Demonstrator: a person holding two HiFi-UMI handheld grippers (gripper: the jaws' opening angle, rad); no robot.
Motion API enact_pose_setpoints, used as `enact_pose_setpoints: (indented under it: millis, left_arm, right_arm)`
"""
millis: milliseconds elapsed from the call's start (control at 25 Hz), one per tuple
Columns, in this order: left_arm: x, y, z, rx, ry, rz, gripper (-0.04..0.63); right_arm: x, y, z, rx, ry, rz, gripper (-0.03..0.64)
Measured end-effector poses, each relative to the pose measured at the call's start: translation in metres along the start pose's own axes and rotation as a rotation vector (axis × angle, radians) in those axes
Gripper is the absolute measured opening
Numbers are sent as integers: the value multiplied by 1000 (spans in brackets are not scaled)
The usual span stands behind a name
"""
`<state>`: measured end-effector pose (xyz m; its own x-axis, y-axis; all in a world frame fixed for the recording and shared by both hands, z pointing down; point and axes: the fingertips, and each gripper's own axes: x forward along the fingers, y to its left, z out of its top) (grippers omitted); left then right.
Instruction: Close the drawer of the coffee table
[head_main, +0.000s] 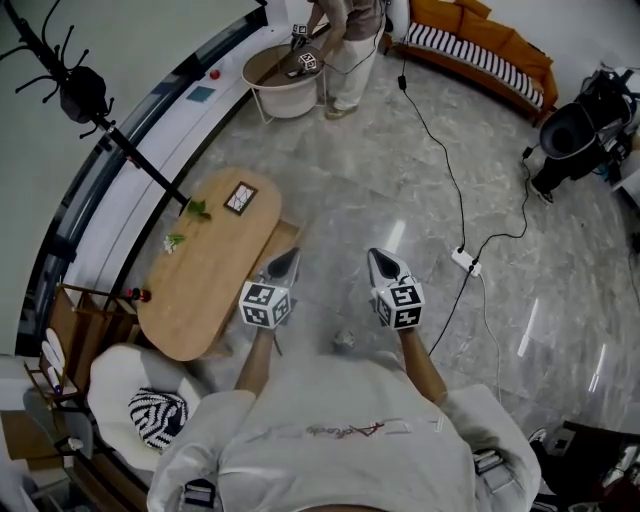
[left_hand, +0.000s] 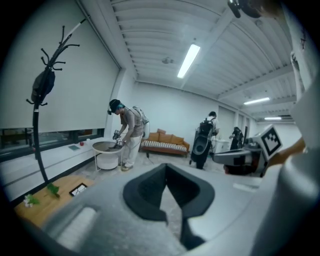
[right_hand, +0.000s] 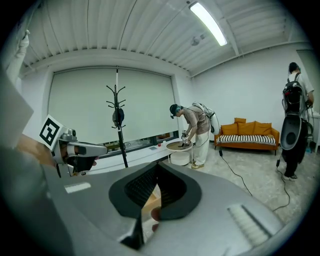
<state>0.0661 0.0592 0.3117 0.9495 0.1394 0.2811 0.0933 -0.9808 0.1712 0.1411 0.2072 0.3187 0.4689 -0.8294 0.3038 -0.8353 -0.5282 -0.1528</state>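
Note:
The oval wooden coffee table (head_main: 205, 270) stands at the left in the head view, with its light wood drawer (head_main: 287, 235) pulled out on the right side. My left gripper (head_main: 288, 260) is shut and empty, its tip over the drawer's near corner. Whether it touches the drawer I cannot tell. My right gripper (head_main: 380, 262) hangs shut over the bare floor to the right of the drawer. In the left gripper view the left gripper (left_hand: 166, 167) points across the room, with the table (left_hand: 47, 202) low at the left. Table wood shows through the right gripper (right_hand: 158, 165).
A picture frame (head_main: 240, 198) and plant sprigs (head_main: 197, 209) lie on the table. A black coat stand (head_main: 85, 95) rises behind it and a white chair (head_main: 140, 400) sits at its near end. A cable and power strip (head_main: 465, 262) cross the floor. A person (head_main: 345, 40) works at a round side table (head_main: 285, 75).

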Motion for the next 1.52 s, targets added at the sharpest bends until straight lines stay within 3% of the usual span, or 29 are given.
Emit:
enact_pose_setpoints:
  millis: [520,1160,1520]
  left_arm:
    - [81,25,12,-11,4,28,-2]
    - [105,43,-3,-39,42,25,-2]
    - [137,82,0,-63,47,18,-2]
  right_arm:
    - [56,-62,18,-21,8,36,5]
    - [81,-71,7,-10,44,43,5]
    - [130,-84,11,-8,68,38,5]
